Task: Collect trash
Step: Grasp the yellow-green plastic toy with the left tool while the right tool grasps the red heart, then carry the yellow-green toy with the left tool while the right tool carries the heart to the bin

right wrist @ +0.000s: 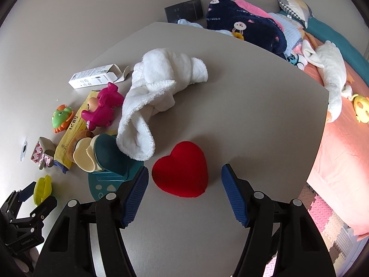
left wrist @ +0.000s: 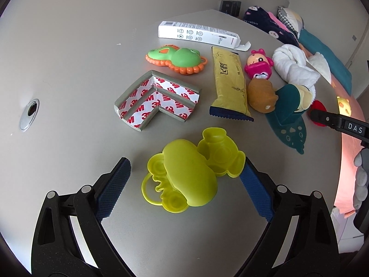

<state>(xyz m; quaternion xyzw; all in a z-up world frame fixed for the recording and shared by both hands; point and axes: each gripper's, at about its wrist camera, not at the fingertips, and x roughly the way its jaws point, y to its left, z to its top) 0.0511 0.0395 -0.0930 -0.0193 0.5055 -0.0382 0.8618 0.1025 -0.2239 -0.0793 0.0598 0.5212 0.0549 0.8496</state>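
Note:
In the left wrist view a yellow plastic animal toy [left wrist: 186, 175] lies on the grey table [left wrist: 69, 69] between the fingers of my left gripper [left wrist: 185, 161], which is open; the right pad is at the toy's edge and the left pad stands apart. My right gripper [right wrist: 184, 167] is open around a red heart [right wrist: 182, 170], with a gap on the right side. Farther off lie a white carton [left wrist: 198, 33], a yellow wrapper [left wrist: 229, 80] and a grey corner guard with 3M tape [left wrist: 156, 97].
A green toy [left wrist: 177, 58], pink toy [left wrist: 259, 65], brown toy [left wrist: 261, 94], white towel [right wrist: 156, 87] and teal stand [right wrist: 110, 159] crowd the table. The table edge [right wrist: 322, 120] drops to a bed with pink sheet [right wrist: 341, 161] and blankets. A metal fitting [left wrist: 30, 114] sits at left.

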